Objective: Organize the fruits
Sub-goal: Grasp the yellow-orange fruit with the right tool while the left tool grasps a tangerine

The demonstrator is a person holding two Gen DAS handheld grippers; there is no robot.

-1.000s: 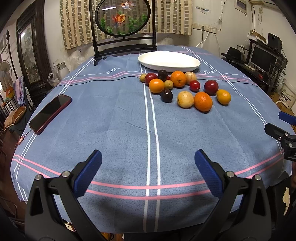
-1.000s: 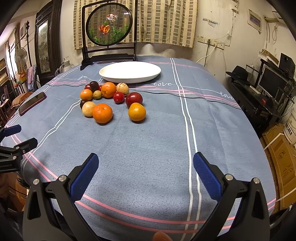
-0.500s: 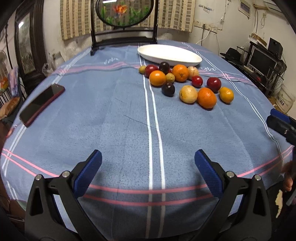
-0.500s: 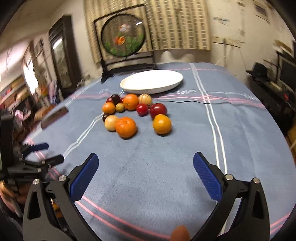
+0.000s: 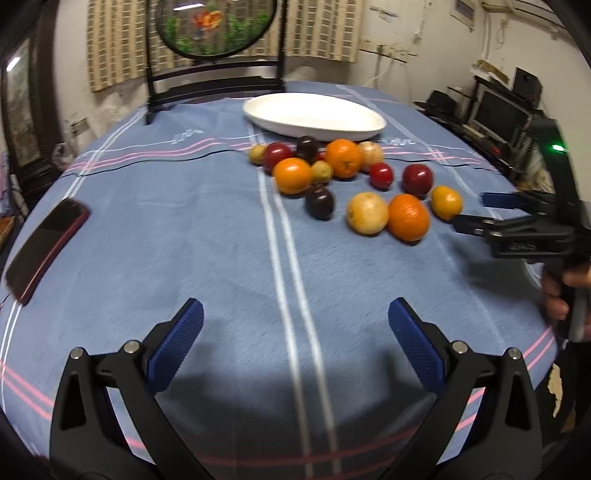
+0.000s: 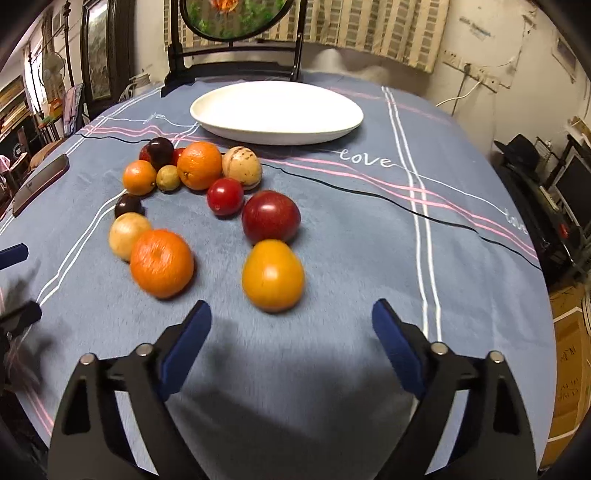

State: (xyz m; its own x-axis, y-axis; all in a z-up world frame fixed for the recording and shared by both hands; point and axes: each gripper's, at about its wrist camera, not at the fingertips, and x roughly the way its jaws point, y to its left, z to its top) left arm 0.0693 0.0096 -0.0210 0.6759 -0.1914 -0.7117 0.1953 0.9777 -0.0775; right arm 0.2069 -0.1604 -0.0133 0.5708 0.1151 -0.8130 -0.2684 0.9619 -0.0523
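Observation:
Several fruits lie clustered on the blue tablecloth in front of a white oval plate (image 6: 277, 110). Nearest my right gripper (image 6: 290, 319) is a yellow-orange fruit (image 6: 272, 275), just beyond the fingertips and not between them; the jaws are closing with nothing inside. Behind it sit a dark red apple (image 6: 270, 218) and a small red fruit (image 6: 224, 195); an orange (image 6: 161, 263) lies to the left. My left gripper (image 5: 295, 325) hangs open over bare cloth, well short of the fruits (image 5: 408, 218). The right gripper (image 5: 480, 212) also shows in the left wrist view, beside the yellow-orange fruit (image 5: 446, 202).
A dark red phone (image 5: 44, 243) lies near the table's left edge. A round framed fish screen on a black stand (image 5: 214, 33) stands behind the plate (image 5: 314, 118). Shelves and monitors (image 5: 498, 114) line the right side beyond the table edge.
Both grippers moved forward toward the fruits. The right one came much closer, stopping just short of the yellow-orange fruit, and its jaws narrowed. No fruit has moved.

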